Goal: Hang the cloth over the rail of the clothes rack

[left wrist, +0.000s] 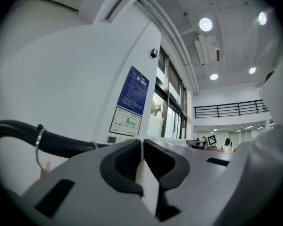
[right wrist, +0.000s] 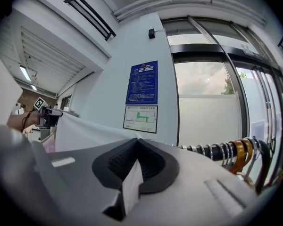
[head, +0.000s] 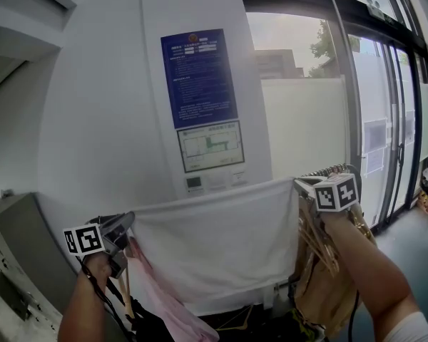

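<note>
A white cloth (head: 214, 244) hangs stretched out flat between my two grippers, in front of the clothes rack. My left gripper (head: 128, 223) is shut on its upper left corner; in the left gripper view a strip of cloth (left wrist: 148, 187) is pinched between the closed jaws (left wrist: 142, 145). My right gripper (head: 299, 185) is shut on the upper right corner, and the cloth (right wrist: 85, 133) runs off to the left from its jaws (right wrist: 136, 147). The black rail (right wrist: 221, 150) carries several hanger hooks just right of the right gripper. It also passes left of the left gripper as a dark rail (left wrist: 19, 132).
A pink garment (head: 164, 301) and a tan garment (head: 328, 276) hang on the rack below the cloth. Behind stands a white wall with a blue notice (head: 198, 77) and a floor plan (head: 210, 146). Glass doors (head: 385, 120) are at the right, a grey cabinet (head: 21, 241) at the left.
</note>
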Tool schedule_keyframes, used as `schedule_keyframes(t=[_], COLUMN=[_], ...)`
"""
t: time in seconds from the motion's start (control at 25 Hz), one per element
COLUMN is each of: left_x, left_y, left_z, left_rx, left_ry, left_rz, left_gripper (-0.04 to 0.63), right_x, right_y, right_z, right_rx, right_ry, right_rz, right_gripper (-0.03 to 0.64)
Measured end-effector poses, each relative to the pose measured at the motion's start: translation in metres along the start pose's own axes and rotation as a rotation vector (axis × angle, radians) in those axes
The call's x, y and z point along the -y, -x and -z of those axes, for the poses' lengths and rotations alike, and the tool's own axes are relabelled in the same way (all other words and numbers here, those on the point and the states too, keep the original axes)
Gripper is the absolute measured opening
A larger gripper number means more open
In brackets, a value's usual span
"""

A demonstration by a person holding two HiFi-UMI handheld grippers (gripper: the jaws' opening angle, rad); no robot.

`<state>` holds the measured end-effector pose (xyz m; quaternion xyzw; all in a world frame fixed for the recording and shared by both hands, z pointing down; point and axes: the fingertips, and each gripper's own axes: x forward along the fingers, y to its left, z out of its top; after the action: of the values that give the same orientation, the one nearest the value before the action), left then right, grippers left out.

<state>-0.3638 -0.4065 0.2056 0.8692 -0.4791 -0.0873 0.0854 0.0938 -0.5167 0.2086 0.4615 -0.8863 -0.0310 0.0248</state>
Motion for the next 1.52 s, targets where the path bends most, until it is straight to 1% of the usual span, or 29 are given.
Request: schedule_keyframes(t=[0.08,0.12,0.2,0.32,0.52,0.68,0.8,0.84,0.88,0.92,0.96,1.0,1.12,1.2,1.32,1.44,1.52], left_x=[-0.015,-0.023,-0.033,-0.033,-0.02,-0.018,-0.021,-0.022,-0.021,-0.019,-0.017,-0.015,-0.013,-0.013,-0.011,-0.015,-0.015], left_y=[0.01,0.015,0.023,0.023,0.012,0.009,0.005,0.004,0.002,0.0,-0.002,-0.003,-0.007,-0.008,-0.004,0.011,0.024], left_z=[-0.006,-0.009,-0.012,-0.009,0.01,0.026,0.035,0.038,0.04,0.041,0.041,0.041,0.039,0.038,0.038,0.037,0.039], left_rx=[0.031,0.047,0.06,0.04,-0.029,-0.044,-0.057,-0.062,-0.069,-0.078,-0.086,-0.093,-0.099,-0.087,-0.051,0.024,0.084], left_ry=[0.014,0.019,0.013,-0.018,-0.074,-0.104,-0.112,-0.116,-0.12,-0.125,-0.134,-0.148,-0.192,-0.205,-0.229,-0.246,-0.253], left_rz=[-0.045,-0.067,-0.096,-0.105,-0.106,-0.115,-0.119,-0.119,-0.116,-0.11,-0.105,-0.105,-0.131,-0.154,-0.195,-0.29,-0.353], left_gripper=[0.023,0.006,0.006,0.006,0.006,0.008,0.009,0.015,0.068,0.105,0.122,0.135,0.141,0.141,0.141,0.14,0.138], right_x=[0.003,0.005,0.009,0.011,0.009,0.007,0.006,0.006,0.006,0.006,0.005,0.005,0.001,-0.001,-0.006,-0.011,-0.016], right_y=[0.0,0.0,0.002,0.004,0.004,0.004,0.005,0.005,0.005,0.005,0.005,0.005,0.004,0.004,0.009,0.021,0.029], right_z=[-0.001,-0.001,-0.001,-0.002,-0.001,0.001,0.005,0.007,0.011,0.013,0.016,0.018,0.021,0.024,0.029,0.041,0.055], right_rx=[0.001,0.0,-0.001,-0.001,0.004,0.007,0.009,0.007,0.005,0.003,0.001,-0.001,-0.003,-0.005,0.001,0.017,0.027], right_ry=[0.003,0.006,0.013,0.02,0.019,0.012,0.008,0.003,-0.002,-0.006,-0.011,-0.014,-0.019,-0.015,0.007,0.04,0.041], right_rz=[0.014,0.021,0.036,0.038,0.03,0.022,0.017,0.015,0.013,0.01,0.008,0.004,-0.005,-0.006,0.005,0.045,0.057], right_gripper=[0.005,0.004,0.005,0.005,0.005,0.006,0.006,0.006,0.007,0.008,0.008,0.01,0.038,0.063,0.074,0.074,0.074])
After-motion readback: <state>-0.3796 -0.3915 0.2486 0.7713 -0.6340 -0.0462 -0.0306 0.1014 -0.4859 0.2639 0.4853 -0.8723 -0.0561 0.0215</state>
